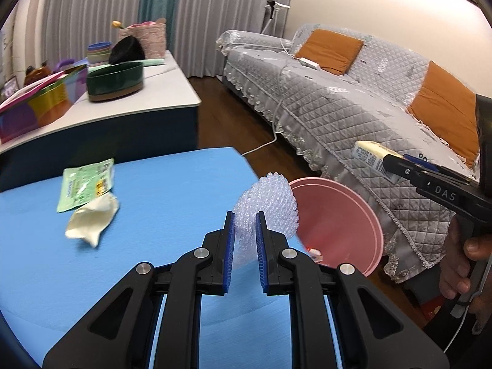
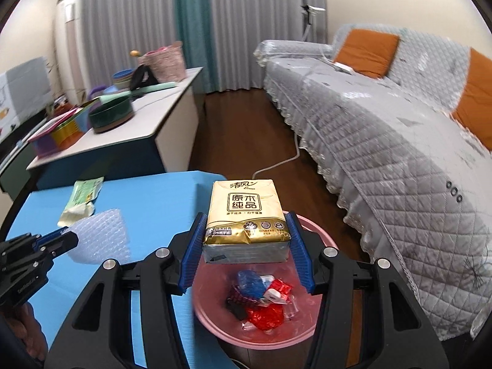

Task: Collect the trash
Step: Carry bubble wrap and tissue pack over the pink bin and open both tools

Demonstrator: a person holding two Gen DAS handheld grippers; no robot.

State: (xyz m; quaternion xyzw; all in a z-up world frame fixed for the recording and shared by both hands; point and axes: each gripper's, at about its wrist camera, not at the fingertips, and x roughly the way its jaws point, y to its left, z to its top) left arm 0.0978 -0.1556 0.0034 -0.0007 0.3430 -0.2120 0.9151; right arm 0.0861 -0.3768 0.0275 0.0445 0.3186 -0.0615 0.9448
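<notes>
My left gripper [image 1: 245,218] is shut on a piece of clear bubble wrap [image 1: 270,206] above the blue table's [image 1: 153,261] right edge, beside the pink bin [image 1: 344,224]. My right gripper [image 2: 247,233] is shut on a gold tissue pack [image 2: 246,215] and holds it over the pink bin [image 2: 215,323], which holds several wrappers [image 2: 264,298]. The tissue pack also shows in the left wrist view [image 1: 372,158], and the bubble wrap in the right wrist view [image 2: 101,236]. A green packet [image 1: 86,187] and a crumpled cream tissue [image 1: 92,220] lie on the table.
A grey quilted sofa [image 1: 353,107] with orange cushions stands to the right of the bin. A white side table [image 1: 138,92] behind holds a dark green bowl [image 1: 115,81] and colourful items. A white cable [image 1: 261,144] runs across the wooden floor.
</notes>
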